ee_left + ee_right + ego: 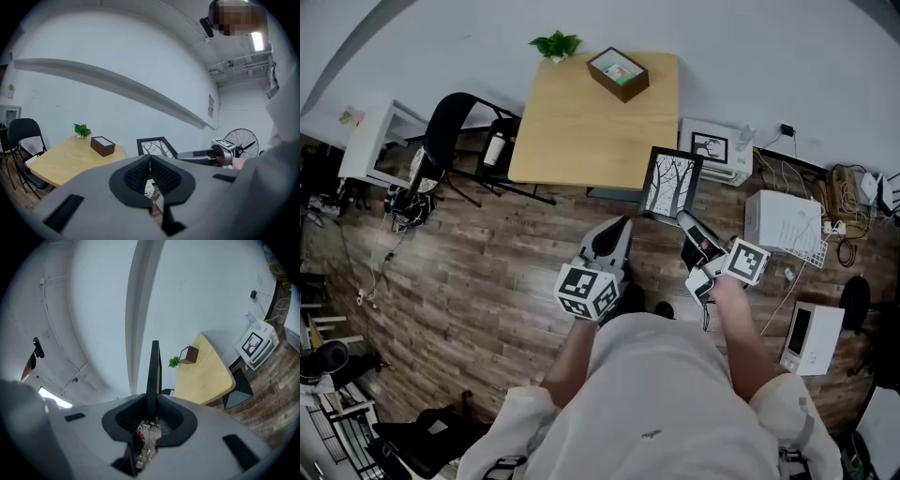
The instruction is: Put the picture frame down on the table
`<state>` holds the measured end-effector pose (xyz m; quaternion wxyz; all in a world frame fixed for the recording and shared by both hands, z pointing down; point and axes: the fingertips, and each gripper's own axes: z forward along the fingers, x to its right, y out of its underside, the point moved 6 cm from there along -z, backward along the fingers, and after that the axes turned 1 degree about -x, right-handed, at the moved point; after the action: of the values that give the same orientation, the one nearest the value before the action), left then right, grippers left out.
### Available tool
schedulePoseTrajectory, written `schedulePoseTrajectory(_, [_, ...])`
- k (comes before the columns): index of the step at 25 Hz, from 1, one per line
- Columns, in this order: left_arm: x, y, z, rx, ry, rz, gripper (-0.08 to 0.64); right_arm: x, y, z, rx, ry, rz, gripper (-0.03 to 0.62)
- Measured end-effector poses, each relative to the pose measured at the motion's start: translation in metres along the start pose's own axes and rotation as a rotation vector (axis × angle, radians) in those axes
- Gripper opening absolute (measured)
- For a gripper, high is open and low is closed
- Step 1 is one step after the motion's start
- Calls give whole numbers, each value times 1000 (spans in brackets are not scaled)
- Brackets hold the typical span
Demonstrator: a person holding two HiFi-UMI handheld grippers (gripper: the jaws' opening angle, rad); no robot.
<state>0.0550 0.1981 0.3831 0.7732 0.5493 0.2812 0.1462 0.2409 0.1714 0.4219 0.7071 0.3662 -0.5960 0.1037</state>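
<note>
A black picture frame (671,184) with a bare-tree print hangs in the air by the near right corner of the wooden table (591,122). My right gripper (682,217) is shut on its lower edge. In the right gripper view the frame (153,376) stands edge-on, pinched between the jaws of the right gripper (152,411). My left gripper (619,225) hovers just left of the frame with its jaws shut and nothing between them. The left gripper view shows the left gripper (150,161), the frame (157,146) beyond it and the table (65,159) at left.
A brown box (618,74) and a small green plant (556,44) sit at the table's far end. A black chair (455,131) stands to its left. A second frame with a deer print (709,147) and a white box (783,222) are on the right. The floor is wood plank.
</note>
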Motion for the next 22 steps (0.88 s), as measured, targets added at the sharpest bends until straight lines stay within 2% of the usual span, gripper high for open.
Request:
schedulePoseTrajectory(11, [-89,-40,10,22,-8,13,8,-5,-17,103,-22,0,-7,71])
schedulePoseTrajectory(22, [-174,-55,13,15,-11,6,8,3,-10,189,-39,5,15,71])
